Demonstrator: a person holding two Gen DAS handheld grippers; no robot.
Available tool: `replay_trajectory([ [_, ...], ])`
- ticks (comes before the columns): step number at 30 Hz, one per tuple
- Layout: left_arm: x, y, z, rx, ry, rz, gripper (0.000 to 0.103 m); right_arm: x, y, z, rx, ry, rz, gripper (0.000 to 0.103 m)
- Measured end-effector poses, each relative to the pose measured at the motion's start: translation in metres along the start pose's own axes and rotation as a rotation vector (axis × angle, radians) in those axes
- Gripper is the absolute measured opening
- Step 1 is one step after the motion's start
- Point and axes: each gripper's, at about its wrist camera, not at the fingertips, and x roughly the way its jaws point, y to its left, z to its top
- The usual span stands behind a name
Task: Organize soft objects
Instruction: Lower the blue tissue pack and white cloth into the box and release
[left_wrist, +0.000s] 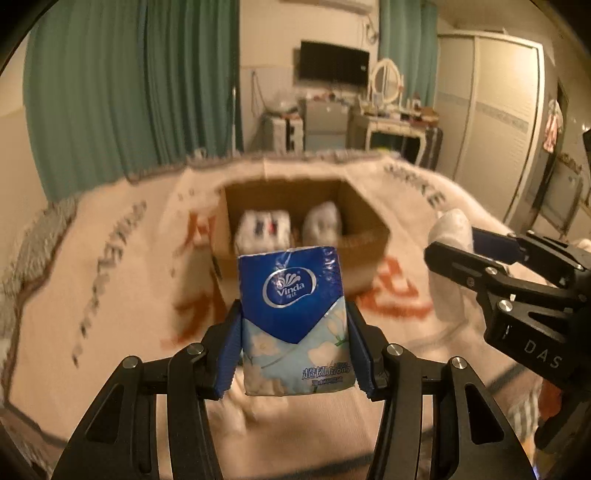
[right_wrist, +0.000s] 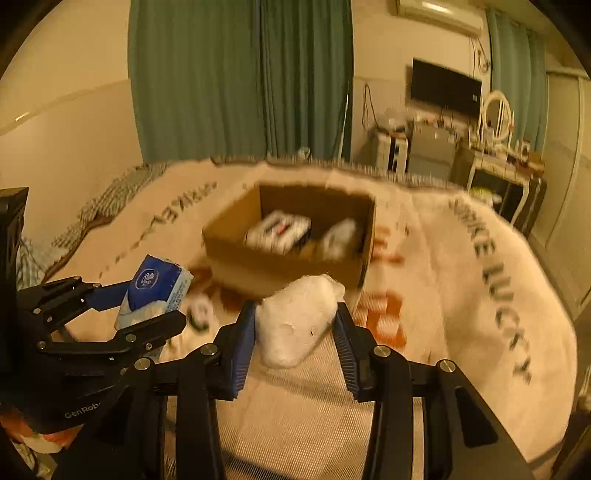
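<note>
My left claw grips a light, squashy tissue pack by its sides; my right claw pinches a soft white bundle, both likely easily crushed.

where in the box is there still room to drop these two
Cardboard box: bare floor along its left wall, beside the printed pack. The right side is crowded by that pack and the white bundle. The blanket right of the box looks bare.

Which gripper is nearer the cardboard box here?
Hard to separate; the right looks marginally nearer. The right gripper, shut on the white soft bundle, sits just short of the cardboard box front wall. The left gripper, shut on the Vinda tissue pack, hangs slightly further back.
</note>
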Motion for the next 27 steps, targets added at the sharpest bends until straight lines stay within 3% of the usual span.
replay_trajectory([
  [6,0.024,0.017,0.058,0.007,-0.066,0.004,0.051,0.016,-0.01,0.057,-0.032,-0.076,-0.031,0.041],
  [12,0.088,0.036,0.091,-0.003,-0.033,0.032,0.051,0.067,-0.029,0.094,-0.015,-0.066,-0.015,0.041],
  [20,0.166,0.046,0.084,0.015,0.069,0.04,0.051,0.162,-0.046,0.088,0.026,0.046,0.024,0.041],
  [27,0.186,0.048,0.08,0.025,0.083,0.032,0.053,0.204,-0.061,0.074,0.058,0.1,0.038,0.041],
])
